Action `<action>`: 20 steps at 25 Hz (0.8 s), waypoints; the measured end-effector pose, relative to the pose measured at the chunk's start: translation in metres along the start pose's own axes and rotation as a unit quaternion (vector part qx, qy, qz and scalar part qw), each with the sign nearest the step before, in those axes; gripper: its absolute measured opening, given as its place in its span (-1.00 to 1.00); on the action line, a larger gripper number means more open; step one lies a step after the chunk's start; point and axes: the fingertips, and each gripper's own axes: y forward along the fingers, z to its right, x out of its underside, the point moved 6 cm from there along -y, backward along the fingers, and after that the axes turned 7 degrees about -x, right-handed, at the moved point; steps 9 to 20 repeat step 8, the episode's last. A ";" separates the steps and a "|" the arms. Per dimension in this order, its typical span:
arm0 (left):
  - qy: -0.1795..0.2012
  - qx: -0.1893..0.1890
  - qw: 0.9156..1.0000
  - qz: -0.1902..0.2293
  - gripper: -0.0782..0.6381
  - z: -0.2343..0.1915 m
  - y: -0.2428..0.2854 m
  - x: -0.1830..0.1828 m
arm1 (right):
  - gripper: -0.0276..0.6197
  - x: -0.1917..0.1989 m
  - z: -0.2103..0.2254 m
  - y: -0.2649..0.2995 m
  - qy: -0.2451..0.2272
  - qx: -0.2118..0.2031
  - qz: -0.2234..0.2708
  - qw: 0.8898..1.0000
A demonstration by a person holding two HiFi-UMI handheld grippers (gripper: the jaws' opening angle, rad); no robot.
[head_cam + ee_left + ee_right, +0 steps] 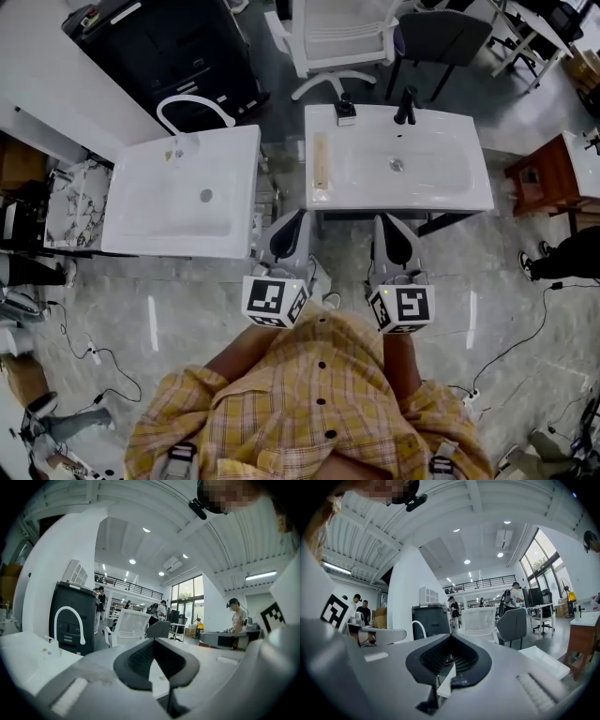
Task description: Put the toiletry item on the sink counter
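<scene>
The left gripper [154, 639] is clenched: its two dark pads meet at the tips and nothing is between them. Through the hollow behind the tips only white sink surface shows. The right gripper [451, 635] is clenched in the same way and is also empty. In the head view both grippers are close to the person's yellow checked shirt [309, 403]. They are above the floor, just in front of the sink with the black tap [469, 199], and they touch nothing.

On the table part of this sink, left of its basin, a pale flat strip [322, 161] lies along the edge. At the back left corner of the same sink a small dark bottle [346, 111] stands upright, with the black tap [405, 107] to its right. A second sink [141, 234] with a white curved tap [192, 105] stands to the left of the first one, apart from it.

Which of these is the toiletry item I cannot tell for sure. I judge the pale strip the most probable one, and it already rests on the sink table. If so, the placing is done and nothing is left except to keep the grippers away. If the item is another thing, it is not in view, and then the fetching and the placing are both not yet done.
</scene>
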 end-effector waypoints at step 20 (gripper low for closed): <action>0.003 0.005 1.000 0.003 -0.78 0.006 0.001 -0.001 | -0.92 -0.001 0.002 -0.003 -0.004 -0.009 0.002 1.000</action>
